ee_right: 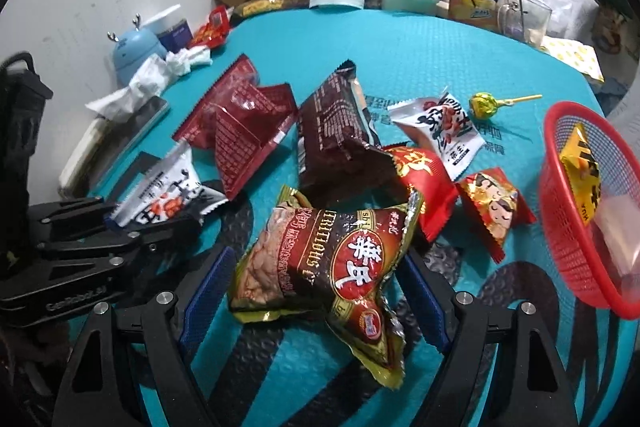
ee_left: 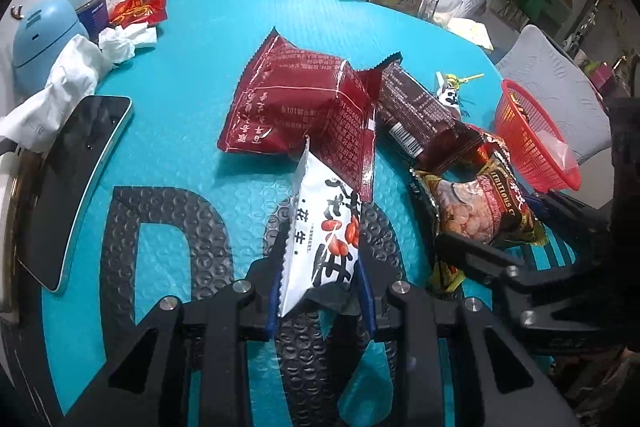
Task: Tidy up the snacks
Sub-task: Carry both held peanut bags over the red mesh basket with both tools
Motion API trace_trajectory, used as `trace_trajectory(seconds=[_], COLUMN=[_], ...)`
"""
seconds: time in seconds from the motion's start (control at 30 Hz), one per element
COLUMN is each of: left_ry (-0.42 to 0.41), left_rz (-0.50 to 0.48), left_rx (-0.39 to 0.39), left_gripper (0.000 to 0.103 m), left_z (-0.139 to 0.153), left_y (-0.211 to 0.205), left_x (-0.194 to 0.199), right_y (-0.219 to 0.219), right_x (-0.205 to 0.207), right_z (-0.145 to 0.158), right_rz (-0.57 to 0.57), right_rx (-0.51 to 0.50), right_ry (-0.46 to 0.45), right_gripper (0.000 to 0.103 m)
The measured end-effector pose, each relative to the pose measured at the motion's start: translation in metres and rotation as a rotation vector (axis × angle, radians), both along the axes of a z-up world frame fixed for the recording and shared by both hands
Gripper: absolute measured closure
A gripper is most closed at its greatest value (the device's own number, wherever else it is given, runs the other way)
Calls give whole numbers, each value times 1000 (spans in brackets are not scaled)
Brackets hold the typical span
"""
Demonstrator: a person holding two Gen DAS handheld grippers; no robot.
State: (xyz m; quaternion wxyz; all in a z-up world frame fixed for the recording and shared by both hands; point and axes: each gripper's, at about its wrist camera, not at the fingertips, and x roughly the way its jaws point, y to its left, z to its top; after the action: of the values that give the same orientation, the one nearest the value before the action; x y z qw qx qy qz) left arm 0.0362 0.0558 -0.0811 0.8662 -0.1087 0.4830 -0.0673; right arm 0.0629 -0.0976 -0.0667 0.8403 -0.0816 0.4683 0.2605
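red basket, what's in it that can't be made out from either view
- Left wrist view: the red basket sits at the right edge; the right gripper and dark casing cut off its lower part, and the yellow packet is hidden.
- Right wrist view: below the yellow packet, a pale, blurred item cannot be identified.

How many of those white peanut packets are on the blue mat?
2. One white peanut packet is pinched in the left gripper; the second white packet lies beside the lollipop. Others may hide under the pile.
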Motion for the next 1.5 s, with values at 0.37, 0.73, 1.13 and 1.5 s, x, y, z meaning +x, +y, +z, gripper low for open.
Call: trace_trajectory(seconds=[0.37,0.73,1.13,1.5], left_ry=[-32,-27,-59,-103], left_rz=[23,25,10,-53], left_rx=[-34,-59,-71,-62], left_gripper=[74,74,74,74], left_z=[-1,5,21,36], left_y=[3,5,3,-18], left_x=[0,-12,-26,-34], right_y=[4,0,1,-17], right_x=[-5,-14,-28,-45], right_z=[-9,-3,10,28], right_rz=[42,71,97,69], right_rx=[42,104,132,143], right_ry=[10,10,-10,-62], right_gripper=[45,46,46,46])
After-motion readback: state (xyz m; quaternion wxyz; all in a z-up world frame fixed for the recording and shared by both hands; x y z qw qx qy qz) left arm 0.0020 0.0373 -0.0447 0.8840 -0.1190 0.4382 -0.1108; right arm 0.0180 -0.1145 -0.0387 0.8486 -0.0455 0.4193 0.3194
